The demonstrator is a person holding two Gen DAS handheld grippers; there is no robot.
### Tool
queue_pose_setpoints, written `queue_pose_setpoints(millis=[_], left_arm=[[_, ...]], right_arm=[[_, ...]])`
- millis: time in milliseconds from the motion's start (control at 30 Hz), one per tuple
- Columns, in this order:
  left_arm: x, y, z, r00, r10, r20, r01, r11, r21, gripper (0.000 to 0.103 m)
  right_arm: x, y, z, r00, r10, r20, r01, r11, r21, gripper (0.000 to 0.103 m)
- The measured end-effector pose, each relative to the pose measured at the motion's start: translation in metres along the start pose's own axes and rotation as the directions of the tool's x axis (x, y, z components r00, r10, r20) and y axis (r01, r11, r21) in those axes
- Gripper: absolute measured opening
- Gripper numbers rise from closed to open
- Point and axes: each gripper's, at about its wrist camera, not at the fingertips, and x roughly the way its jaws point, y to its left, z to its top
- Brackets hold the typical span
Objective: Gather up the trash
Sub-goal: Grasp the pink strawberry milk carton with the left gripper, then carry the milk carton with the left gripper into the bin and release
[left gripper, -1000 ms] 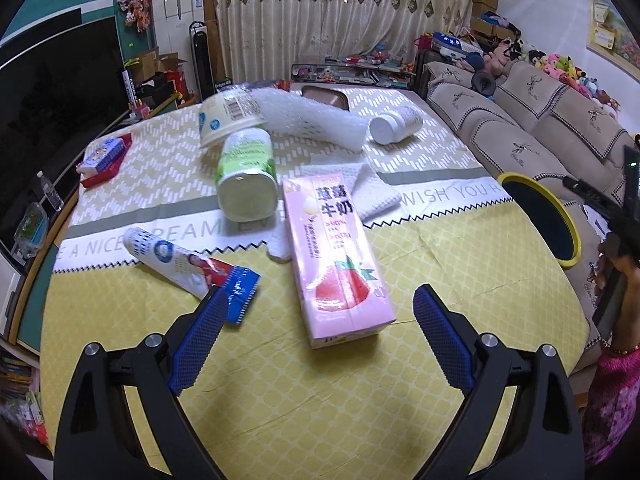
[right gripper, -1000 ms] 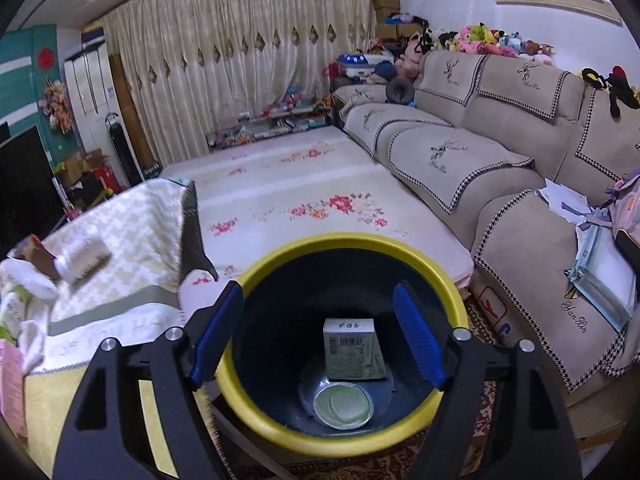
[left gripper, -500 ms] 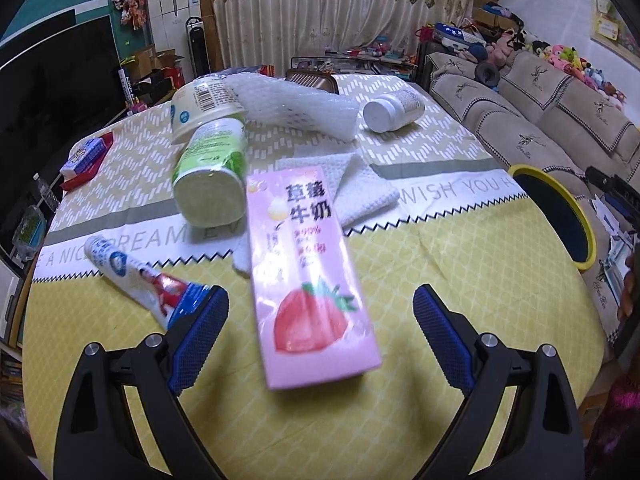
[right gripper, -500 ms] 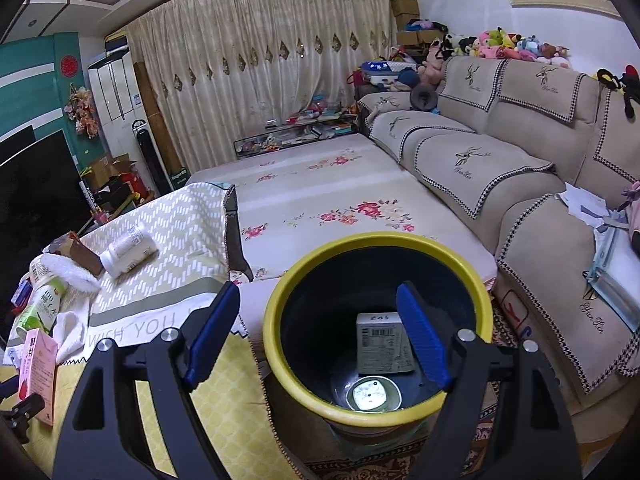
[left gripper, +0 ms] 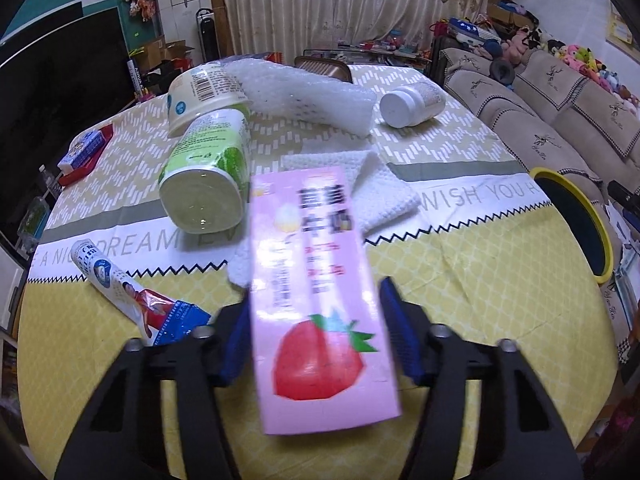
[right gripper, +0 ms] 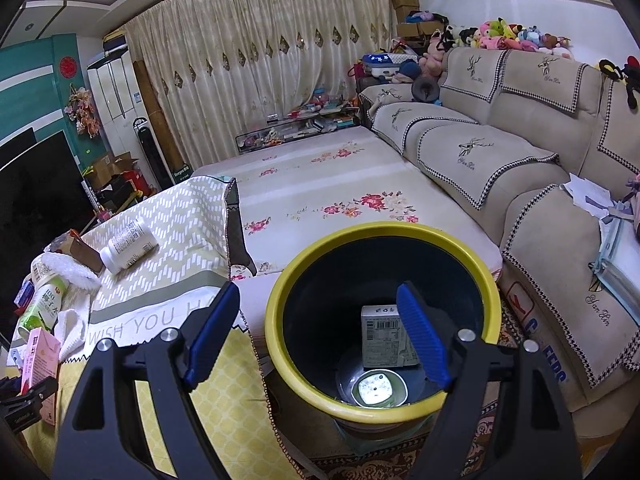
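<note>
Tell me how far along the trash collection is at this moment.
Early. Done: a small box lies in the yellow-rimmed bin. In hand: the left tool flanks the pink strawberry milk carton. The right tool hovers open by the bin. Left on the table: green cup, toothpaste tube, white bottle, foam wrap.

Home living room: sectional sofa with embroidered covers, plush toys along its back, floor-length curtains, television, cloth-covered desk.

My left cam sits low over the table; right cam looks down into the bin; both catch the bin and the table.
</note>
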Motion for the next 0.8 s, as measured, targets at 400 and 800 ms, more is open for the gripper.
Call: queue_pose_setpoints(millis=[400,800], left_arm=[[-0.040,-0.001,0.000,0.998,-0.027,0.062,0.026,1.000,0.009,0.052],[-0.044,-0.077,0.045,0.979,-0.190,0.076,0.176,0.970,0.167,0.052]], right_arm=[[-0.001,0.003,-0.001,1.000,0.019,0.001,-0.019,1.000,0.000,0.077],[-0.027,-0.026,0.005,0.999,-0.023,0.039,0.022,0.999,0.024,0.077]])
